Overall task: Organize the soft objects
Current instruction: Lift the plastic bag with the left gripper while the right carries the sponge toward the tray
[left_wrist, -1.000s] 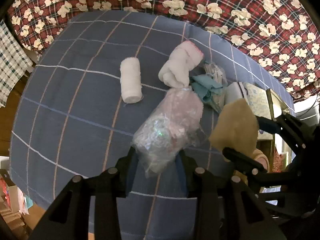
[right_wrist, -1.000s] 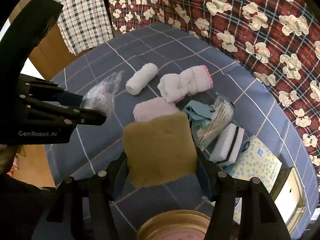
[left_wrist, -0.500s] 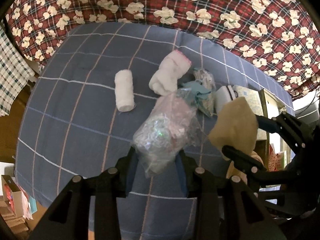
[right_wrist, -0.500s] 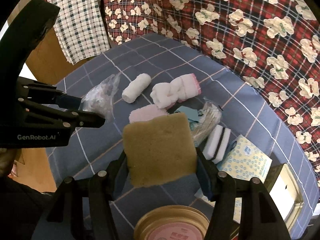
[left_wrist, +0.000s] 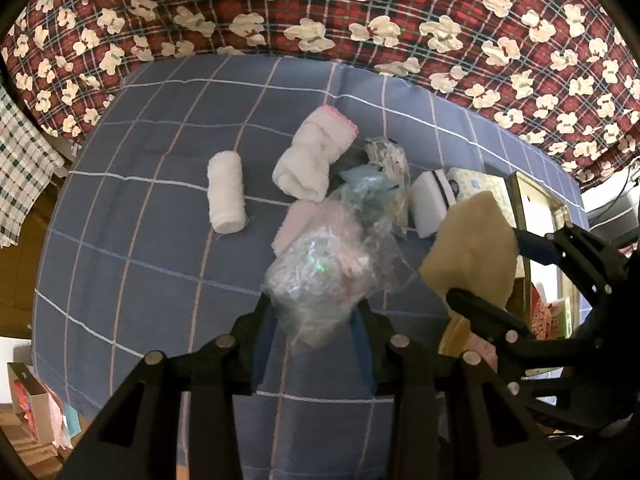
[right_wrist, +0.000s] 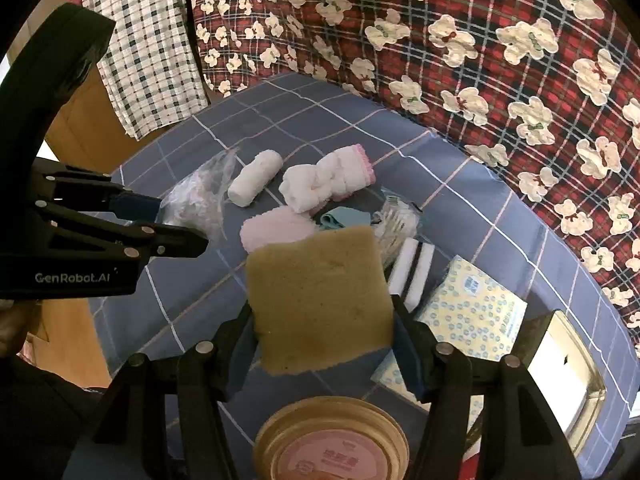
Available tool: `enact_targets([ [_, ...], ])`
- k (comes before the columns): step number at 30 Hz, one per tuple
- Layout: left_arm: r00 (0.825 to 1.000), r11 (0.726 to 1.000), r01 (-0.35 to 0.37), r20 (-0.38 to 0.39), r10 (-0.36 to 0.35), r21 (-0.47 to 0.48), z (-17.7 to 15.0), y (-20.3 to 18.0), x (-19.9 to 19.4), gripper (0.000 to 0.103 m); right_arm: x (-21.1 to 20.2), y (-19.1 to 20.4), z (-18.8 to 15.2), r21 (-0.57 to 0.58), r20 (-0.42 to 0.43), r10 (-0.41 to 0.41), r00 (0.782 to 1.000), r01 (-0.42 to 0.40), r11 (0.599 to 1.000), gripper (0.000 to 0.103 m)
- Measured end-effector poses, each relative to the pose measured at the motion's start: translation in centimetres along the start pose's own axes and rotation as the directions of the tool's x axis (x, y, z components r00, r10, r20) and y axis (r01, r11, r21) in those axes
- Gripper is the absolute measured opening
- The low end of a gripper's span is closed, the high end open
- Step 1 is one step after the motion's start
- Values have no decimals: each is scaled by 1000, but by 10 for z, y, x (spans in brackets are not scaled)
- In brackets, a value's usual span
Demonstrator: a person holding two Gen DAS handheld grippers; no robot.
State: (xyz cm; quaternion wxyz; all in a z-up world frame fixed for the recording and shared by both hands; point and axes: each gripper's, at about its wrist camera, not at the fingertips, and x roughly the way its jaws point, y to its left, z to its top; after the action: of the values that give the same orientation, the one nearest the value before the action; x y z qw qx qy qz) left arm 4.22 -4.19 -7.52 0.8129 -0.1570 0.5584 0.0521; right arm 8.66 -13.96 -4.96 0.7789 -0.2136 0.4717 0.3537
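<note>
My left gripper is shut on a crinkled clear plastic bag and holds it above the blue checked cloth. My right gripper is shut on a tan sponge, also held in the air; the sponge shows at the right in the left wrist view. On the cloth lie a rolled white towel, a white towel with a pink edge, a pink fluffy cloth, a teal cloth and a white-and-black sponge.
A bag of cotton swabs and a pale tissue pack lie at the right of the pile. A round gold-rimmed tin sits just below my right gripper. A shiny tray lies at the far right. Red floral fabric lies behind.
Both grippers have pulled back and up from the pile with their loads; the objects on the cloth look smaller and farther away. Nothing on the cloth has moved.
</note>
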Motion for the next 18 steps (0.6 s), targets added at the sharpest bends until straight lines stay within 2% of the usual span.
enact_targets([
  [18, 1000, 1000, -10, 10, 10, 27, 2, -19, -4, 35, -11, -15, -10, 35, 24, -7, 1000, 7, 999, 63],
])
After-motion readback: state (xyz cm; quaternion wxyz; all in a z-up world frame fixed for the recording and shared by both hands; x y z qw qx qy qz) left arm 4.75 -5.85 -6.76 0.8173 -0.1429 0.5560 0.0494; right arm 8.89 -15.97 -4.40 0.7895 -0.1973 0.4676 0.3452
